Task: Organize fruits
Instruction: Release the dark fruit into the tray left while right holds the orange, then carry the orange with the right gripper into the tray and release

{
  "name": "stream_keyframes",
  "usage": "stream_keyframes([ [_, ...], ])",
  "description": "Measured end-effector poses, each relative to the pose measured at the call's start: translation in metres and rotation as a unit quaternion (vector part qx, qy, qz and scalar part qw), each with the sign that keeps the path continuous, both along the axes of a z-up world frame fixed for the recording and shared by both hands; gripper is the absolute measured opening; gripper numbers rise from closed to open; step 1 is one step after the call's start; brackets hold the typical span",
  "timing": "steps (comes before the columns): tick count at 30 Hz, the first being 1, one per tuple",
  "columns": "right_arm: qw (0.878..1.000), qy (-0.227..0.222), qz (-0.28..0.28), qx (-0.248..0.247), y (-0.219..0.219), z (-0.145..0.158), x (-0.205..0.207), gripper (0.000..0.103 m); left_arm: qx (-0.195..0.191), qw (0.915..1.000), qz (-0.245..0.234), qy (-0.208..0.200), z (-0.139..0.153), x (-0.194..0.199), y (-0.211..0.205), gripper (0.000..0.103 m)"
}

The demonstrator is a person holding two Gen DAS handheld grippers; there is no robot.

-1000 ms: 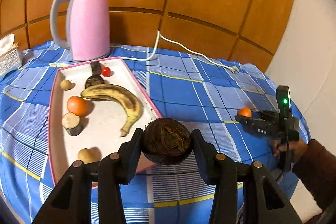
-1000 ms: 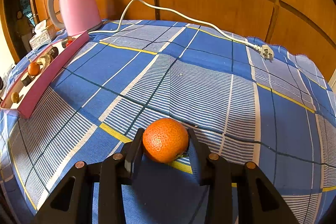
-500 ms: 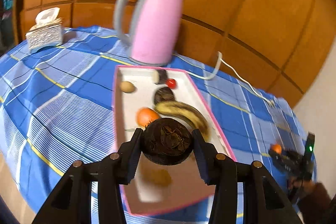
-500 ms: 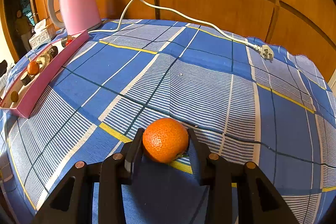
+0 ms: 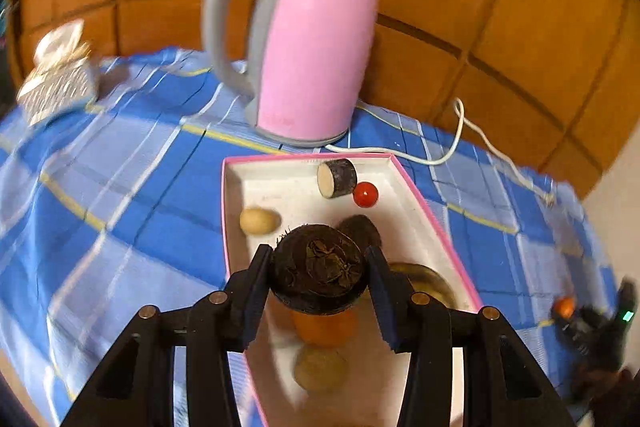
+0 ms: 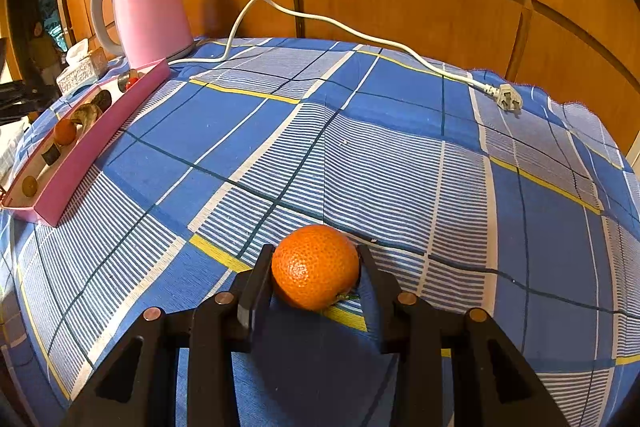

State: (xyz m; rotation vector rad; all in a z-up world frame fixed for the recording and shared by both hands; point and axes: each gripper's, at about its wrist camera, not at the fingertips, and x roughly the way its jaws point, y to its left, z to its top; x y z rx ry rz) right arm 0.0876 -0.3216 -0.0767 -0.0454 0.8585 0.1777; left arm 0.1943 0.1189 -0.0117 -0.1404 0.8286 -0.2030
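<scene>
Fruit sits gripped in both claws. The left claw [image 5: 320, 281] is clamped on a dark brown, rough-skinned round fruit [image 5: 319, 273], its 2 fingers pressing the sides at 9 and 3 o'clock, and the fruit hangs above the pink-rimmed white tray [image 5: 432, 215]. Directly under it, toward 6 o'clock, lie an orange [image 5: 325, 330] and a blurred tan round fruit [image 5: 320, 369]. At 2 o'clock from the held fruit, a second dark round fruit [image 5: 362, 229] peeks out just behind it, and a banana [image 5: 424, 279] curves away at 3 o'clock. Toward 11 o'clock lies a pale oval fruit [image 5: 260, 221]; toward 12 o'clock, near the tray's far end, a cut dark-skinned stub with a pale face [image 5: 337, 178] lies touching or just beside a small red tomato [image 5: 365, 194]. Beyond the tray stands a pink kettle [image 5: 312, 39], with a tissue box [image 5: 56, 83] at 10 o'clock.

The right claw [image 6: 316, 277] is closed on a mandarin [image 6: 315, 267], fingers at its 9 and 3 o'clock sides, low over the blue checked cloth [image 6: 400, 155] of the worktop; whether the mandarin touches the cloth I cannot tell. The tray lies well apart at 10 o'clock, and a white power cord [image 6: 360, 35] trails to its plug [image 6: 506, 98] at 1 o'clock.
</scene>
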Motion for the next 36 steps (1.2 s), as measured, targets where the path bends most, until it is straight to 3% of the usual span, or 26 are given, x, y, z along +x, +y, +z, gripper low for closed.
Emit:
stream_keyframes([
  [6, 1.000, 0.000, 0.000, -0.001, 0.000, 0.000, 0.000, 0.039, 0.026, 0.9994, -0.009, 0.024, -0.016, 0.028, 0.000, 0.048],
  [9, 1.000, 0.000, 0.000, -0.006, 0.002, 0.000, 0.000, 0.039, 0.030, 0.9992, 0.016, 0.022, -0.021, 0.033, -0.001, 0.062],
  [12, 1.000, 0.001, 0.000, -0.009, 0.003, 0.001, 0.000, 0.039, 0.016, 0.9990, 0.035, 0.020, -0.020, 0.028, -0.002, 0.062],
  [18, 1.000, 0.001, 0.000, -0.013, 0.003, 0.001, 0.000, 0.039, 0.049, 0.9950, 0.087, -0.007, -0.007, -0.013, -0.012, 0.062],
  [22, 1.000, 0.001, 0.001, -0.015, 0.003, 0.001, 0.001, 0.039, 0.058, 0.9939, 0.091, -0.024, 0.003, -0.045, -0.021, 0.066],
  [30, 1.000, 0.000, 0.002, -0.021, 0.004, 0.001, 0.001, 0.039, 0.049, 0.9940, 0.093, -0.030, 0.009, -0.092, -0.031, 0.074],
  [36, 1.000, -0.001, 0.002, -0.028, 0.005, 0.001, 0.001, 0.039, 0.044, 0.9940, 0.099, -0.020, 0.003, -0.118, -0.030, 0.074],
])
